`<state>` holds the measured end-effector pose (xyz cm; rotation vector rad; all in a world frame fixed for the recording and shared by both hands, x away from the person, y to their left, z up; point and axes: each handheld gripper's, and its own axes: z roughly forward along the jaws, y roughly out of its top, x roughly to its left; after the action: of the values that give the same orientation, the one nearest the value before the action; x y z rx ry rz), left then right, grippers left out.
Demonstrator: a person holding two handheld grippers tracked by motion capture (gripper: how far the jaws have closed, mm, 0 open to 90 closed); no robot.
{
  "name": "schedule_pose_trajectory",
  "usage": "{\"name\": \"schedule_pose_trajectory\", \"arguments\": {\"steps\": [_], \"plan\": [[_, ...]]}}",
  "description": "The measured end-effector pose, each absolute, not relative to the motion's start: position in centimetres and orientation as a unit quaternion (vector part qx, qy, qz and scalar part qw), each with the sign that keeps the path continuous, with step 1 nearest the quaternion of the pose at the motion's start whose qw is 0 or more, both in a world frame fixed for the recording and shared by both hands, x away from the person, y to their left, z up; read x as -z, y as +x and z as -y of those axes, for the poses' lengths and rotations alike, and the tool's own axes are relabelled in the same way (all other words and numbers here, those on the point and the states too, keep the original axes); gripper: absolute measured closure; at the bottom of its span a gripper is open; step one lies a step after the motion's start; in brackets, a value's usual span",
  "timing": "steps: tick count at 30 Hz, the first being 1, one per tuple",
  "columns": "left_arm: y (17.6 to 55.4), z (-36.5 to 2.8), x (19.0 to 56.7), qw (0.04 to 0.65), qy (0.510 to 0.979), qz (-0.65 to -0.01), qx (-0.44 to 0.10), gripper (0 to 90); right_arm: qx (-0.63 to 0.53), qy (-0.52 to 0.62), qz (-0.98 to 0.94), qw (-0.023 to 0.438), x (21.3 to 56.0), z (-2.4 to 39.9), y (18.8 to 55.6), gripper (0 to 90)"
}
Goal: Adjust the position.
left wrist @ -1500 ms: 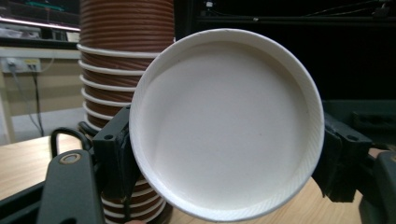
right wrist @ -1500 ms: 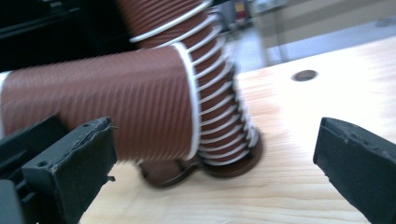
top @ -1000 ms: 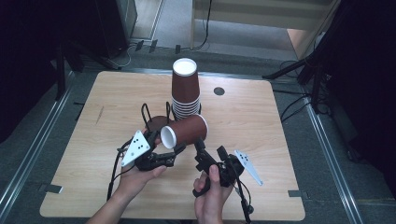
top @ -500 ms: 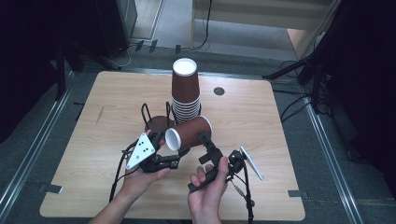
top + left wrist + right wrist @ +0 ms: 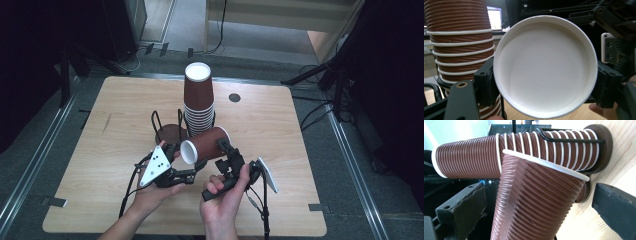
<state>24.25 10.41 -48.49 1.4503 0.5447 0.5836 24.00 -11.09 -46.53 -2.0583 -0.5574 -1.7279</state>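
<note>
A ribbed brown cup is held on its side above the surface, just near of the stack, clenched by the left tongs (right tongs released astride it), seemingly for handover.

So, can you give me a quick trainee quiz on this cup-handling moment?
1. True or false: the left gripper is shut on the loose cup.
2. The cup stack stands: A) in the wire holder; B) on the floor; C) on a plate.
3. Fill in: the right gripper has its jaws ___, one on each side of the loose cup without touching it.

Key: 1 true; 2 A; 3 open.
</note>
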Motion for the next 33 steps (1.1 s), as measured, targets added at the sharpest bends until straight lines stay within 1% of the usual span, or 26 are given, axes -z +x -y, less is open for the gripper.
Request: {"name": "schedule_pose_trajectory", "arguments": {"steps": [12, 24, 29, 33], "plan": [[24.0, -10.1, 48.5, 0.677, 0.649, -0.232, -0.257, 23.6, 0.608, -0.74, 0.194, 0.215, 47.1, 10.8, 25.3, 0.0], [23.9, -10.2, 48.4, 0.677, 0.652, -0.228, -0.255, 23.5, 0.603, -0.735, 0.186, 0.248, 47.6, 10.8, 26.2, 0.0], [23.9, -10.4, 48.3, 0.679, 0.651, -0.228, -0.253, 23.2, 0.599, -0.734, 0.181, 0.265, 47.5, 10.8, 26.3, 2.3], [23.8, -10.5, 48.4, 0.679, 0.65, -0.235, -0.248, 22.6, 0.604, -0.728, 0.192, 0.26, 47.3, 10.7, 26.3, 6.4]]}}
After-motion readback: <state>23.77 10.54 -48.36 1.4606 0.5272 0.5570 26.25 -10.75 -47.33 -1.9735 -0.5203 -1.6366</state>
